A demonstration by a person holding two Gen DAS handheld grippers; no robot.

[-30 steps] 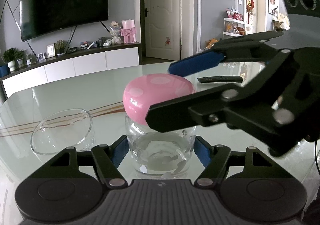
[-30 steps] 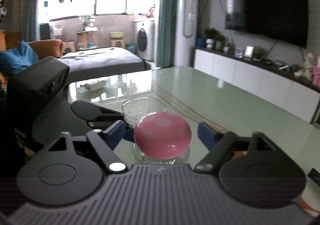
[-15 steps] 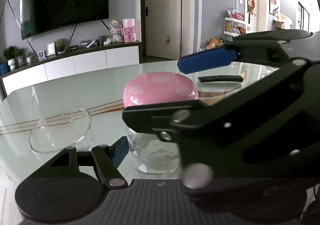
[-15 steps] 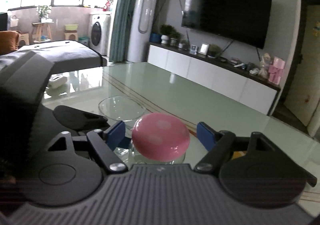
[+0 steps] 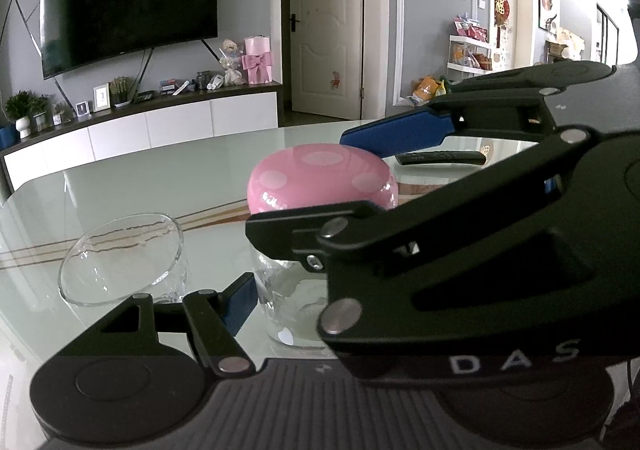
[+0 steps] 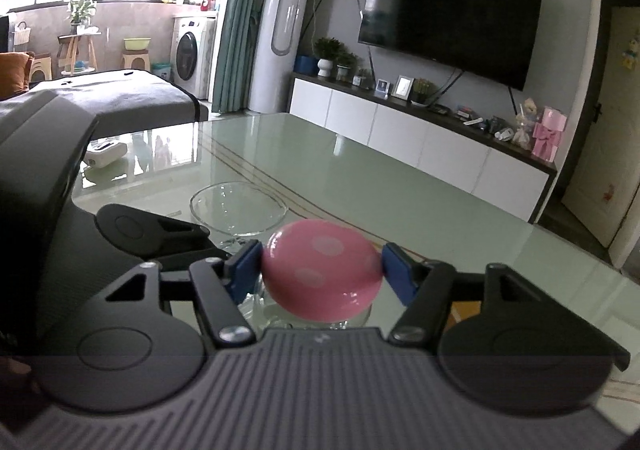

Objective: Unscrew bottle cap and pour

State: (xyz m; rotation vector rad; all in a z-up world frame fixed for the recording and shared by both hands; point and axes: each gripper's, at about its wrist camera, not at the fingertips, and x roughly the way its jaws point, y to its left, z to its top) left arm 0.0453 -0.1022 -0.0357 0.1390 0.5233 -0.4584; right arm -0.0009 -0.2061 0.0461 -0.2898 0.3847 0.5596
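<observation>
A clear glass bottle [image 5: 288, 290] with a pink spotted dome cap [image 5: 320, 180] stands on the glass table. My left gripper [image 5: 296, 302] is shut on the bottle's body; its right finger is hidden behind the right gripper. My right gripper [image 6: 322, 270] is shut on the pink cap [image 6: 320, 270], blue pads [image 6: 246, 268] touching both sides. In the left wrist view the right gripper [image 5: 440, 234] crosses over from the right. An empty clear glass bowl [image 5: 120, 258] sits left of the bottle and also shows in the right wrist view [image 6: 238, 208].
A black remote [image 5: 440, 158] lies on the table [image 5: 140, 186] behind the bottle. A white device [image 6: 106, 154] sits near the table's far left edge in the right wrist view. A TV cabinet and door stand beyond the table.
My right gripper has swung round the cap and closed from wide open until its pads touch the cap's sides. The left gripper and bottle have stayed put.
</observation>
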